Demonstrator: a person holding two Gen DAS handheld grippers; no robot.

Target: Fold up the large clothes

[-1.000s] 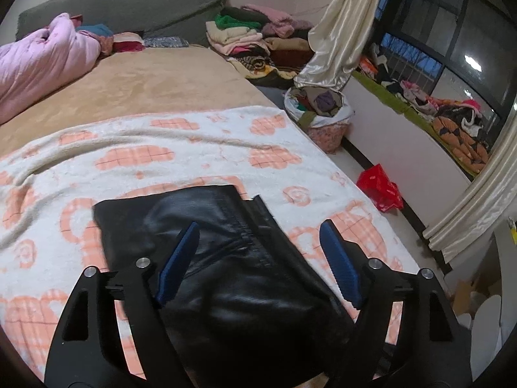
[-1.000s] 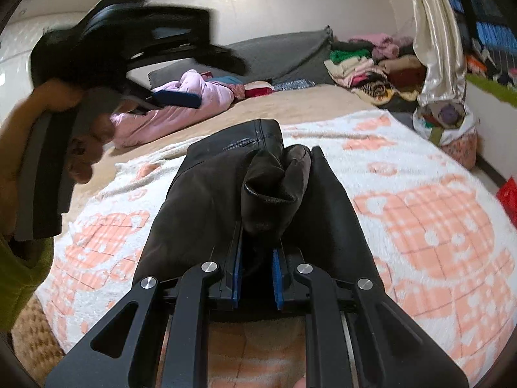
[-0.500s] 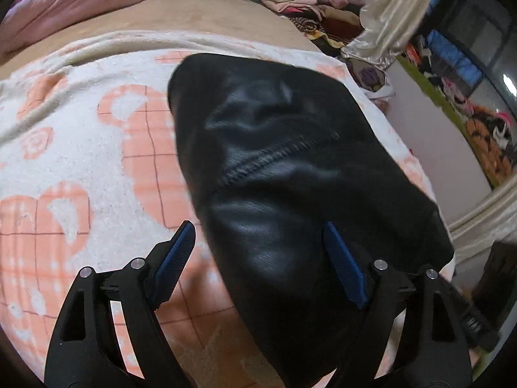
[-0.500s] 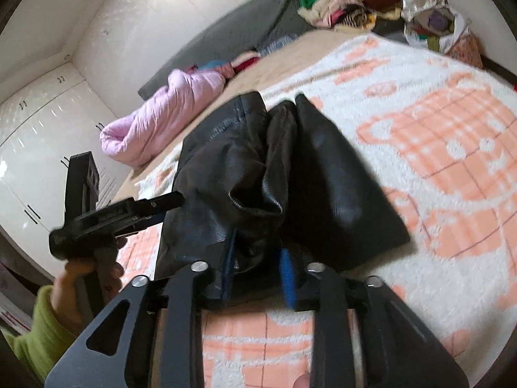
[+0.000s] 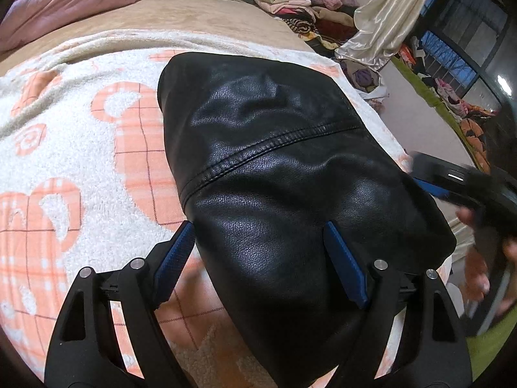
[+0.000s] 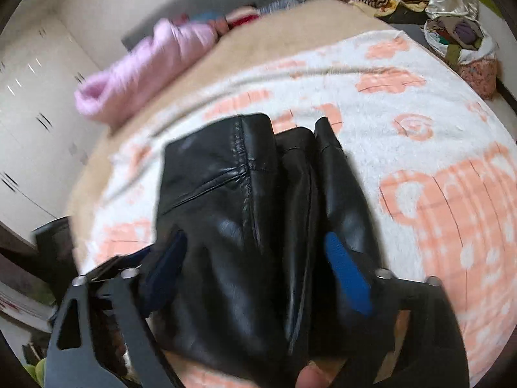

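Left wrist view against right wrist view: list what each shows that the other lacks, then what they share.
Only the left wrist view shows the window, the cream curtain and the right gripper in a hand.

Only the right wrist view shows the white wardrobe doors.

Both show the black leather garment on the orange-patterned blanket, the pink bedding, the clothes pile, and their own blue-padded fingers spread apart.
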